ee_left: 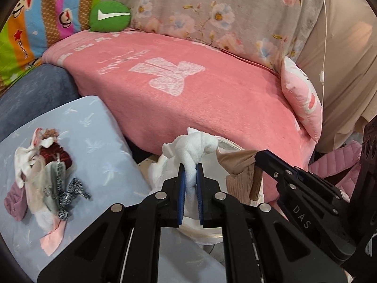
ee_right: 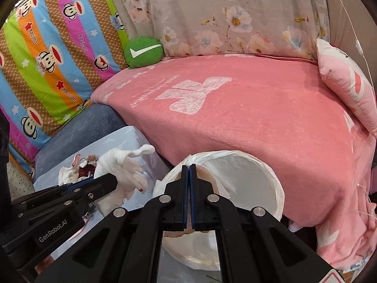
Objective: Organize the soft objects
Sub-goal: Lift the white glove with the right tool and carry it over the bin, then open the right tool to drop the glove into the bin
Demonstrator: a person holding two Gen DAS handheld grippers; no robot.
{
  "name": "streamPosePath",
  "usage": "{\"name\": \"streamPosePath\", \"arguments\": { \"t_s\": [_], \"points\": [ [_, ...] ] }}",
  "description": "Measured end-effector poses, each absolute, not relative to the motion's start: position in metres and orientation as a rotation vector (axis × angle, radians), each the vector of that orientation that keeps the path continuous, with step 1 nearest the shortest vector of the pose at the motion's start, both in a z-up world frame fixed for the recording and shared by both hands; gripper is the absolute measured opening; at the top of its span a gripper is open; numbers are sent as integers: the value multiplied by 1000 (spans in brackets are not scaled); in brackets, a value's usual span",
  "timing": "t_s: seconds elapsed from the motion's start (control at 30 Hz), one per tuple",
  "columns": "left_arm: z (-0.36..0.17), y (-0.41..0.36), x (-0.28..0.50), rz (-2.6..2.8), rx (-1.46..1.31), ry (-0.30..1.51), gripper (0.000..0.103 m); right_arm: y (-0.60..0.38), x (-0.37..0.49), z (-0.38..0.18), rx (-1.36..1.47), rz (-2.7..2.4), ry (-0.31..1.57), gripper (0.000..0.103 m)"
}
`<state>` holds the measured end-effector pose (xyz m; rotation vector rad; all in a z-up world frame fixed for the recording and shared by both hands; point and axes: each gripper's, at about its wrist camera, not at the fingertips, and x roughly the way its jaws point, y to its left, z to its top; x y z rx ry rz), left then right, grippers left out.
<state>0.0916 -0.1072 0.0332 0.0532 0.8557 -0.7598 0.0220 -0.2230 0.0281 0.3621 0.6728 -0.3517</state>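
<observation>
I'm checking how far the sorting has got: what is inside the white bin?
The white bin shows bare white lining. A beige sock hangs at its mouth from the right hand-held gripper, which hides the bottom.

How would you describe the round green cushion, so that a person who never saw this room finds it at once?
Start at the large pink plush blanket that covers the seat. Follow its far left corner to where the striped cartoon-monkey quilt meets the grey floral fabric. There sits the round green plush cushion, the only green object, marked with a white tick.
</observation>
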Motion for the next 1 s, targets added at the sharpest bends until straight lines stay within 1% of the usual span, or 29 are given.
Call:
{"name": "streamPosePath", "arguments": {
  "t_s": [0.13,0.17,0.2,0.23,0.27,0.3,0.33,0.4,0.47,0.57,0.67,0.87,0.97,1.0],
  "points": [
    [31,-122,92,-787,61,856,9,-236,20,24,373,-373,675,2],
    [30,-123,93,-789,58,864,13,-238,20,24,375,-378,674,2],
    [29,-125,95,-790,48,878,26,-239,19,23,376,-383,672,2],
    [29,-125,97,-790,33,885,32,-241,20,23,376,-387,672,4],
    [29,-125,98,-784,19,886,51,-242,20,23,376,-393,673,7],
    [31,-122,98,-769,-2,873,65,-244,20,22,378,-396,670,9],
    [33,-122,98,-758,-15,854,68,-246,19,22,382,-398,670,11],
    [36,-122,98,-748,-6,832,69,-248,19,21,388,-403,670,20],
    [36,-122,99,-745,15,826,69,-247,19,20,386,-404,672,24],
    [34,-120,102,-718,30,817,69,-242,21,19,371,-399,679,26],
    [31,-114,103,-694,30,823,69,-234,21,18,357,-393,682,30],
    [25,-95,107,-651,10,834,69,-216,26,15,339,-358,707,33],
    [23,-84,111,-627,-2,842,69,-205,28,15,326,-342,713,39],
    [24,-81,112,-621,-4,843,69,-201,29,15,323,-335,715,39]
  ]
}}
